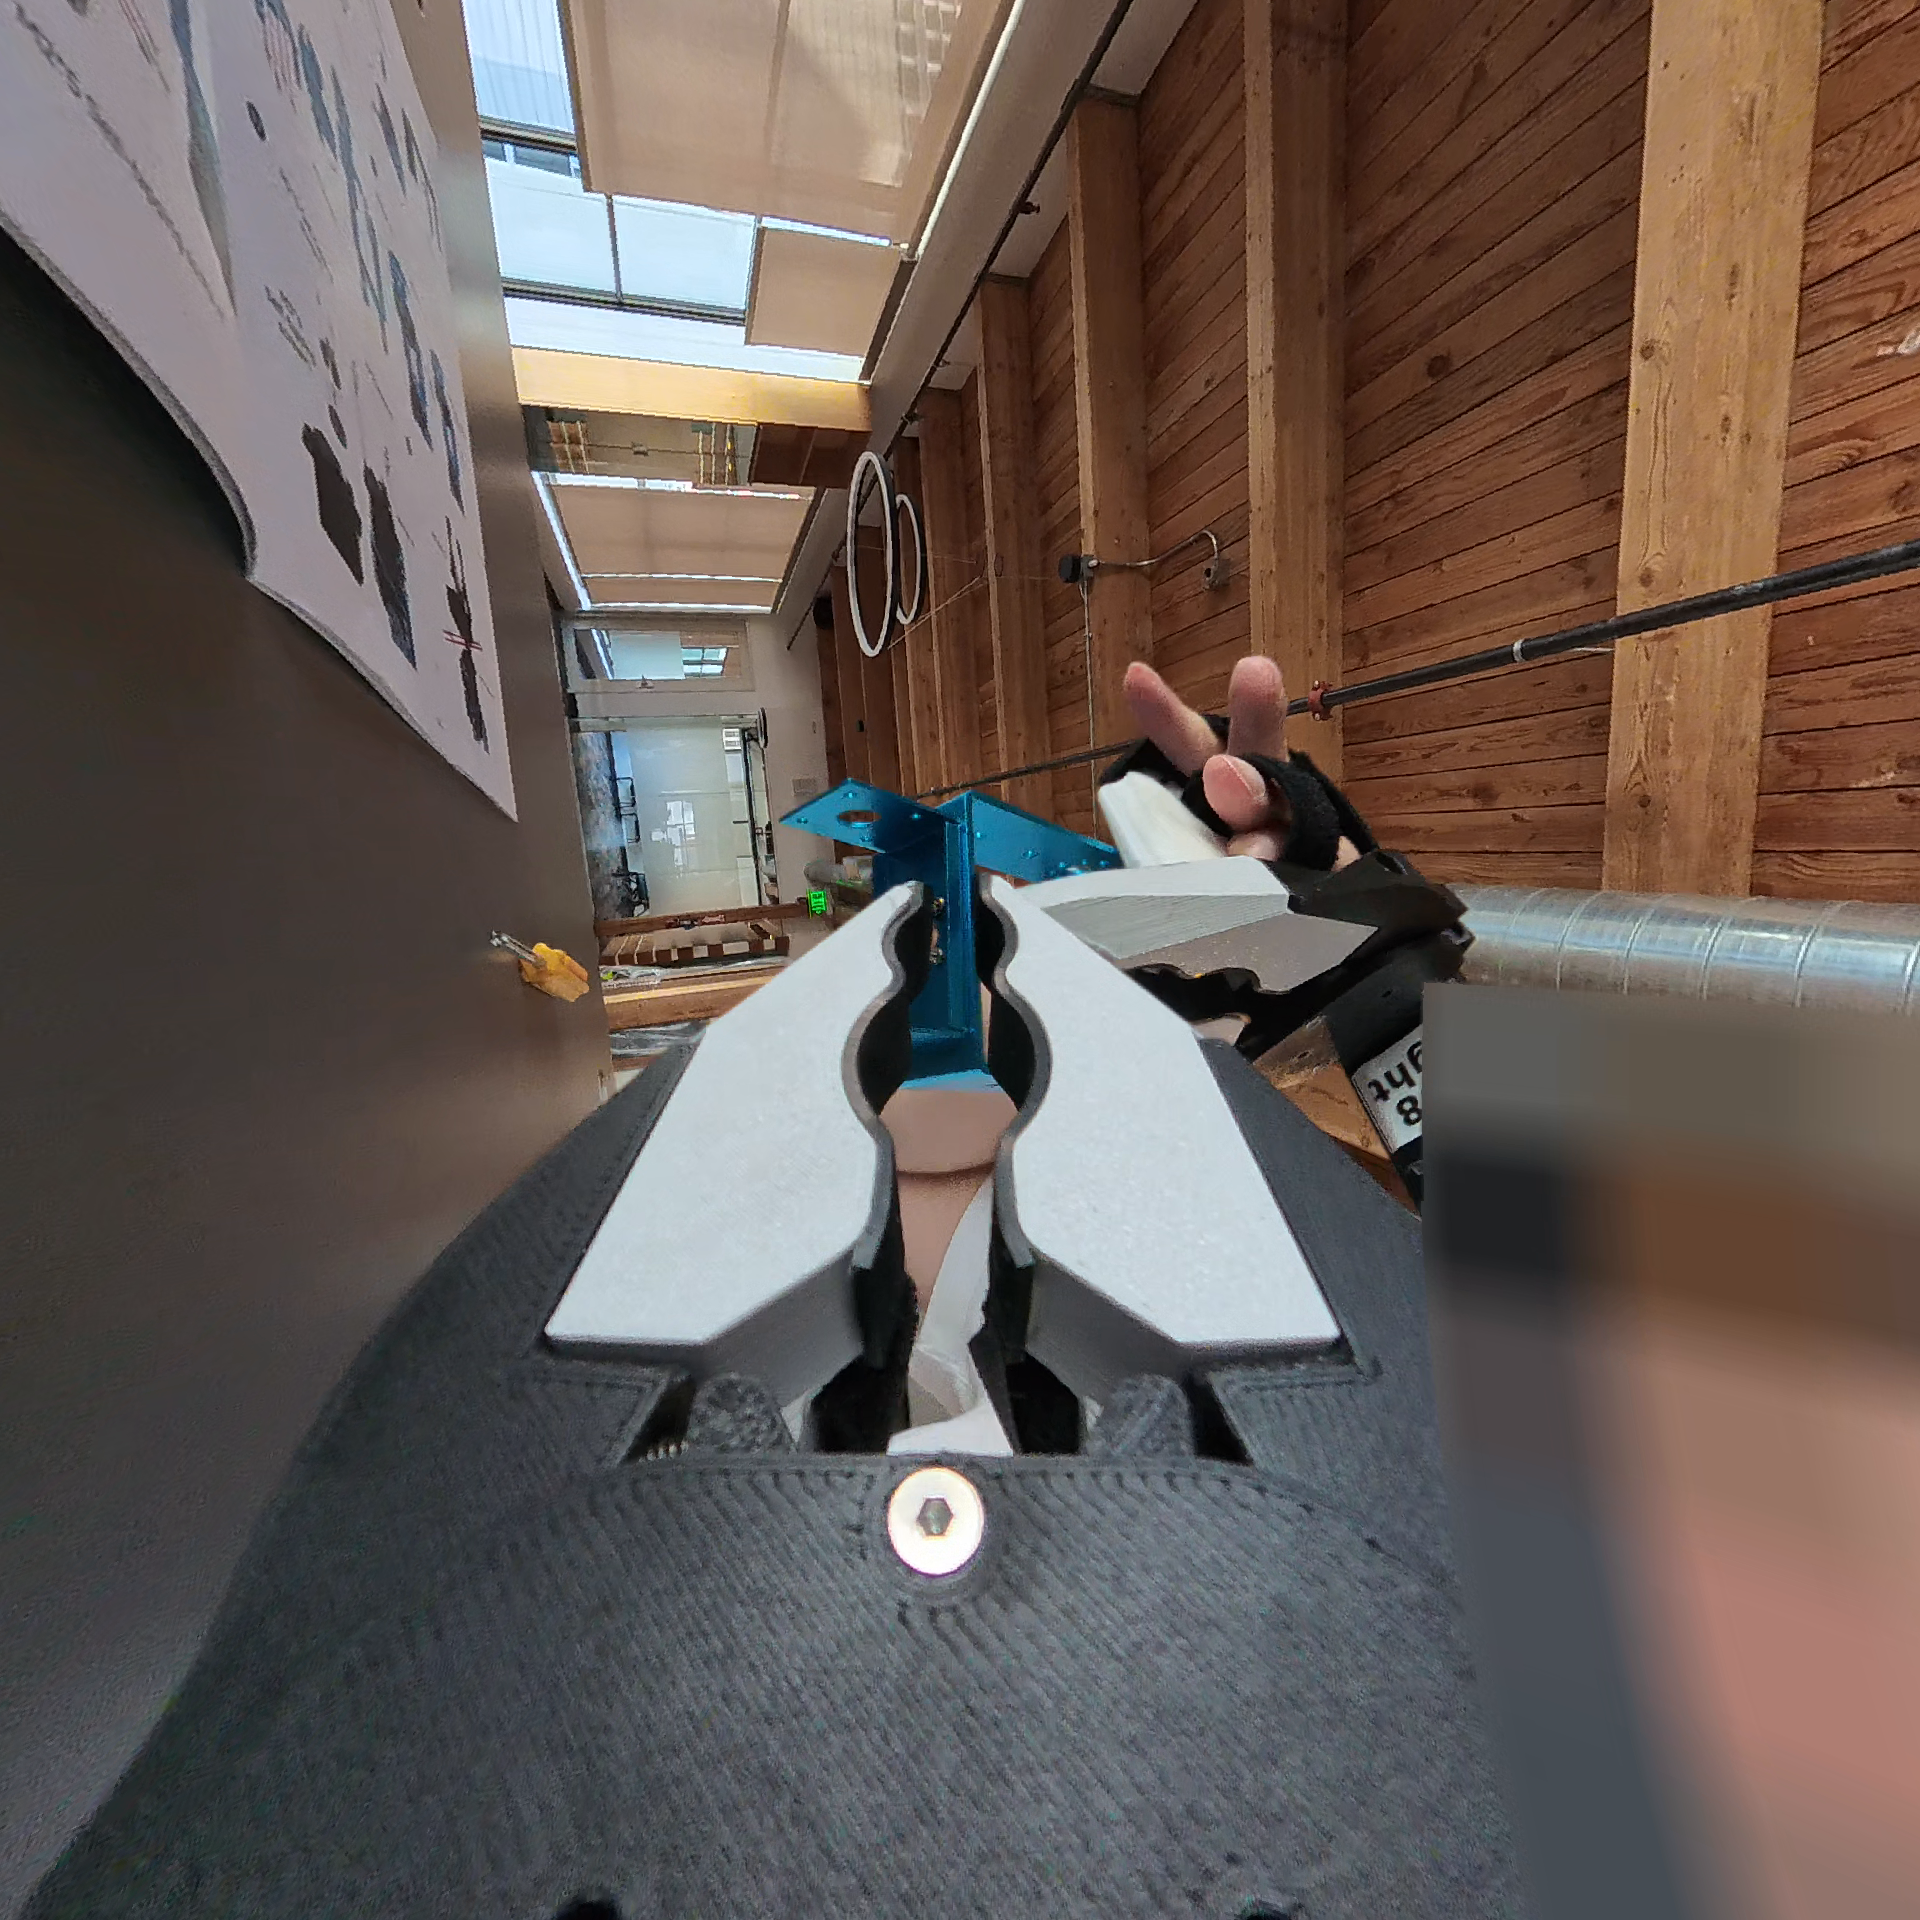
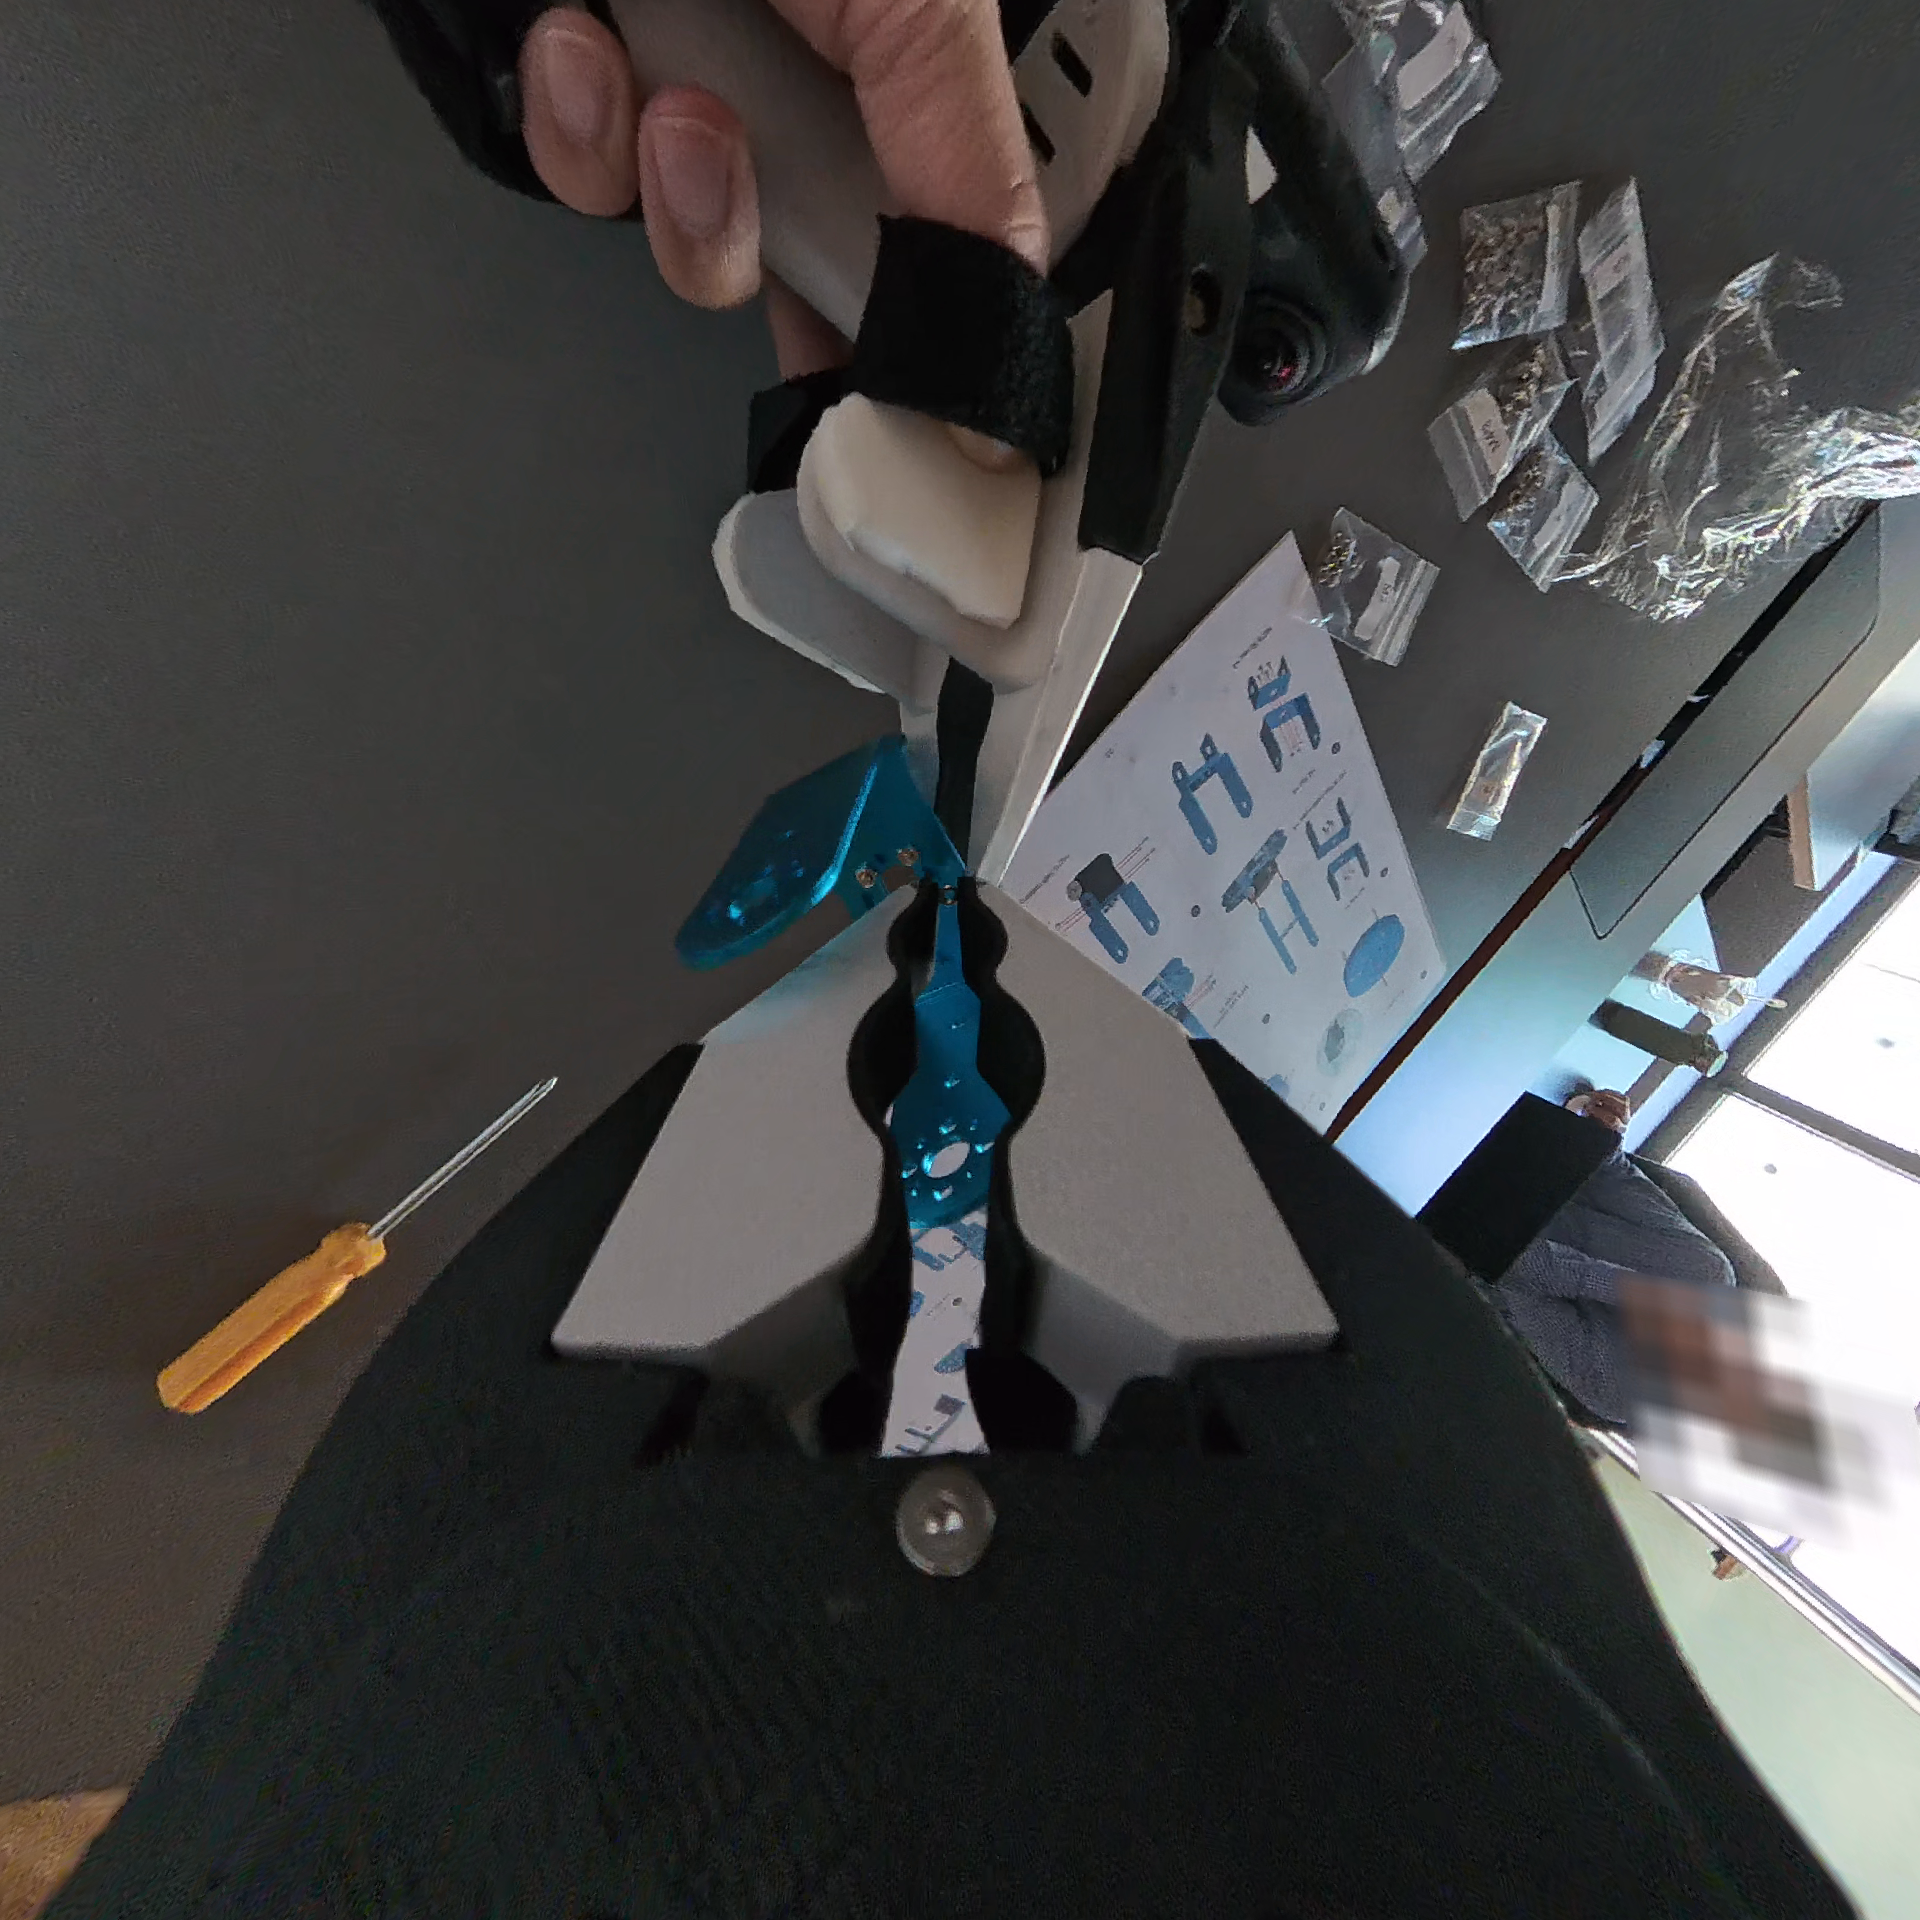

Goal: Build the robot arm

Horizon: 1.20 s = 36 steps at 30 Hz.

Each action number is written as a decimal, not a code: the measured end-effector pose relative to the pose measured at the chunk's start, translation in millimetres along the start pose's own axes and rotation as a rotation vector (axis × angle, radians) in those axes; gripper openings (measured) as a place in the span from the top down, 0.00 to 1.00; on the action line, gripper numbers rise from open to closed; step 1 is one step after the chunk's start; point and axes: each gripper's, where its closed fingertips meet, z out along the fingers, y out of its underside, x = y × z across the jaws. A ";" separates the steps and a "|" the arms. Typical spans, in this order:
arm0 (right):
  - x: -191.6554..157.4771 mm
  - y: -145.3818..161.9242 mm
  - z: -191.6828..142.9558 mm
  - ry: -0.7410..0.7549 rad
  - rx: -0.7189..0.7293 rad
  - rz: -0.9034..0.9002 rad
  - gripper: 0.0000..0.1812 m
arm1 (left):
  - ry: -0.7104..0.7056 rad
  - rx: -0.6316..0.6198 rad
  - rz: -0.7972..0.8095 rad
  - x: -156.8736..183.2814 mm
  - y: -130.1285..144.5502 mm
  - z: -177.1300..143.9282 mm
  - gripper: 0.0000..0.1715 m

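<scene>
A blue metal bracket assembly (image 1: 925, 842) is held up in the air between both grippers. My left gripper (image 1: 951, 899) is shut on one upright blue plate of it at the fingertips. My right gripper (image 2: 951, 894) is shut on another blue plate (image 2: 945, 1101) that runs back between its fingers. In the right wrist view the left gripper (image 2: 971, 842) comes in from above with a hand on it, next to a rounded blue plate (image 2: 769, 873). In the left wrist view the right gripper (image 1: 1122, 935) comes in from the right, with a hand behind it.
Below lies a dark grey table (image 2: 312, 623) with an orange screwdriver (image 2: 270, 1309), a printed sheet with blue part drawings (image 2: 1247, 831) and several small clear bags of hardware (image 2: 1538, 312). A person sits beyond the table edge (image 2: 1600, 1247). A wooden ceiling (image 1: 1455, 416) shows in the left wrist view. Left and right tips are no more than a few centimetres apart.
</scene>
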 end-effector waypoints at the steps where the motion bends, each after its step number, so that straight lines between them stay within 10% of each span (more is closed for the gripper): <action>1: -0.8 1.5 -0.5 -0.018 -0.004 -0.020 0.98 | 0.000 -0.010 0.002 0.1 1.4 0.9 0.97; 25: -5.4 6.9 -3.1 -0.223 -0.018 -0.113 0.98 | 0.029 -0.072 0.050 4.0 2.1 6.0 0.97; 36: 23.7 5.4 -8.3 -0.032 0.081 -0.021 1.00 | 0.068 -0.054 0.021 1.7 -14.1 -11.1 0.98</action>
